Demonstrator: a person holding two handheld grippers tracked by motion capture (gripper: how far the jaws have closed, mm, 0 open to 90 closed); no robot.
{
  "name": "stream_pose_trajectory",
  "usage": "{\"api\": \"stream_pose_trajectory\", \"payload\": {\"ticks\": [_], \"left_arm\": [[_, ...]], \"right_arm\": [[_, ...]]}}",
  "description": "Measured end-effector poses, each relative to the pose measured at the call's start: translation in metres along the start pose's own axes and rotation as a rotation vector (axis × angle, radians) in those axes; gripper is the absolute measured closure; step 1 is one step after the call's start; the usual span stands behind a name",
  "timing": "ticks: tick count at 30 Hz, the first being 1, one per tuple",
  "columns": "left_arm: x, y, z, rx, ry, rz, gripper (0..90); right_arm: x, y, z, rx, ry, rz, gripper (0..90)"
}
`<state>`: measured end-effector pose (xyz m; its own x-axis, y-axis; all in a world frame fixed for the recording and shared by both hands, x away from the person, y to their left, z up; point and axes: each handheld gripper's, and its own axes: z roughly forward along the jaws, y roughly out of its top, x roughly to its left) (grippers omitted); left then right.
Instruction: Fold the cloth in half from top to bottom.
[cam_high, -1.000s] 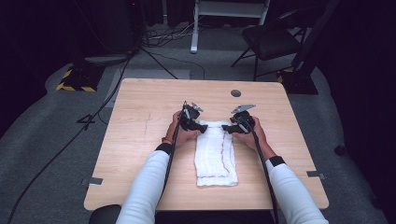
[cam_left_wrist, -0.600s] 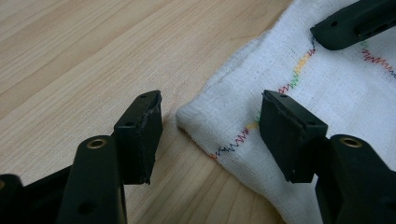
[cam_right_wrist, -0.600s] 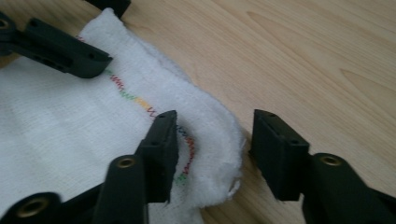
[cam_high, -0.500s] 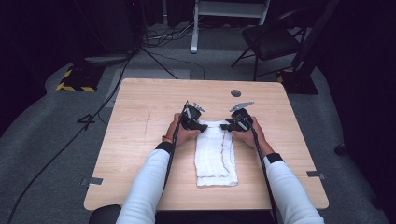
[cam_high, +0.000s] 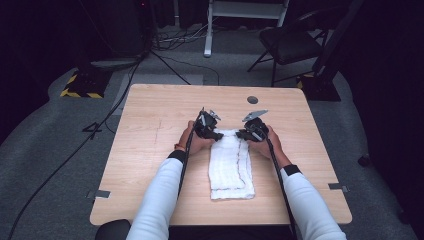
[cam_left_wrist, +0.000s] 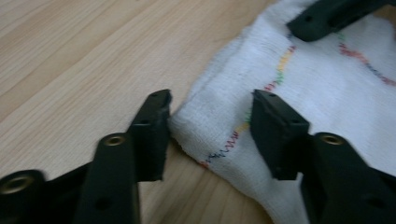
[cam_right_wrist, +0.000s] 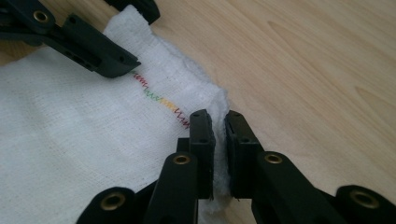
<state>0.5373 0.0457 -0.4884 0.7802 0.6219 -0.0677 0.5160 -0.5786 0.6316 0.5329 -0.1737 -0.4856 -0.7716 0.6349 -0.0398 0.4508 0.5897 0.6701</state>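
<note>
Right gripper (cam_right_wrist: 215, 122) coming in, jaws closing, pinching towel (cam_high: 230, 162) corner. Left gripper (cam_left_wrist: 210, 112) jaws narrowing, half-open, straddling other corner, not yet gripping. Risk: lifting unevenly, left corner slipping free.

A square light-wood table (cam_high: 150, 150) with a pale grain stands on a grey carpeted floor (cam_high: 45, 150). Near the table's far edge lies a small dark round disc (cam_high: 252, 99). Beyond the table's far right corner stands a black folding chair (cam_high: 290, 47); beyond its far edge, the white metal legs of a frame (cam_high: 207, 30). Beyond the far left corner sits a yellow-and-black striped block (cam_high: 80, 87). Black cables (cam_high: 100, 125) trail across the floor left of the table. The surroundings are dark.
</note>
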Motion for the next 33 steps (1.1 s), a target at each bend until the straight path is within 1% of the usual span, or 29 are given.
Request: {"api": "stream_pose_trajectory", "payload": {"ticks": [1,2,3,4,5,6,7,8,9,12,14,15,17,19,20,22,23,27,30,31,32,33], "left_arm": [[0.0,0.0,0.0,0.002,-0.004,0.003,56.1],[0.0,0.001,-0.001,0.006,-0.019,0.006,65.8],[0.0,0.001,-0.001,0.004,-0.027,0.008,68.8],[0.0,0.001,-0.001,0.004,-0.027,0.008,73.5],[0.0,0.001,-0.001,0.004,-0.032,0.009,73.5],[0.0,0.001,-0.001,0.001,-0.02,0.018,77.5],[0.0,0.001,-0.001,0.001,-0.02,0.018,78.6],[0.0,0.002,-0.002,-0.001,0.008,0.037,79.1],[0.0,0.002,-0.002,-0.001,0.008,0.037,79.4],[0.0,0.003,-0.003,-0.004,0.051,0.051,80.3],[0.0,0.004,-0.005,-0.018,0.074,0.058,80.5],[0.001,0.005,-0.006,-0.029,0.077,0.06,80.6],[0.001,0.007,-0.009,-0.033,0.079,0.063,80.7],[0.0,0.01,-0.013,-0.053,0.092,0.07,80.7],[0.0,0.011,-0.014,-0.057,0.091,0.073,80.7],[0.001,0.014,-0.017,-0.065,0.104,0.074,80.7],[0.0,0.015,-0.018,-0.07,0.103,0.07,80.7],[0.001,0.023,-0.02,-0.068,0.125,0.083,80.7],[0.001,0.03,-0.024,-0.083,0.141,0.087,80.8],[0.001,0.033,-0.025,-0.088,0.15,0.091,81.0],[0.001,0.033,-0.025,-0.088,0.15,0.091,81.1],[0.0,0.035,-0.026,-0.088,0.16,0.101,81.1]], "right_arm": [[0.0,0.0,0.0,0.0,0.0,0.0,83.0],[0.002,0.002,0.0,-0.002,-0.02,-0.014,83.2],[0.002,0.002,0.0,-0.004,-0.027,-0.016,83.3],[0.002,0.002,0.0,-0.004,-0.027,-0.016,83.3],[0.002,0.003,0.0,-0.01,-0.034,-0.018,83.3],[0.002,0.004,0.0,-0.022,-0.05,-0.021,83.4],[0.002,0.004,-0.001,-0.03,-0.056,-0.023,83.4],[0.002,0.005,-0.001,-0.037,-0.063,-0.025,83.5],[0.003,0.007,-0.002,-0.044,-0.066,-0.028,83.6],[0.004,0.009,-0.003,-0.059,-0.08,-0.032,83.7],[0.005,0.012,-0.003,-0.066,-0.095,-0.046,83.8],[0.006,0.013,-0.004,-0.072,-0.101,-0.048,83.8],[0.005,0.014,-0.006,-0.085,-0.103,-0.042,83.9],[0.005,0.016,-0.009,-0.098,-0.112,-0.053,83.9],[0.006,0.016,-0.011,-0.102,-0.12,-0.058,83.9],[0.005,0.018,-0.014,-0.115,-0.13,-0.06,83.9],[0.005,0.019,-0.016,-0.121,-0.133,-0.06,84.0],[0.003,0.023,-0.02,-0.133,-0.145,-0.062,84.0],[0.001,0.028,-0.024,-0.147,-0.163,-0.063,84.0],[-0.001,0.031,-0.029,-0.16,-0.168,-0.061,84.0],[-0.001,0.031,-0.029,-0.16,-0.168,-0.061,84.0],[-0.002,0.032,-0.03,-0.163,-0.17,-0.063,84.0]]}}
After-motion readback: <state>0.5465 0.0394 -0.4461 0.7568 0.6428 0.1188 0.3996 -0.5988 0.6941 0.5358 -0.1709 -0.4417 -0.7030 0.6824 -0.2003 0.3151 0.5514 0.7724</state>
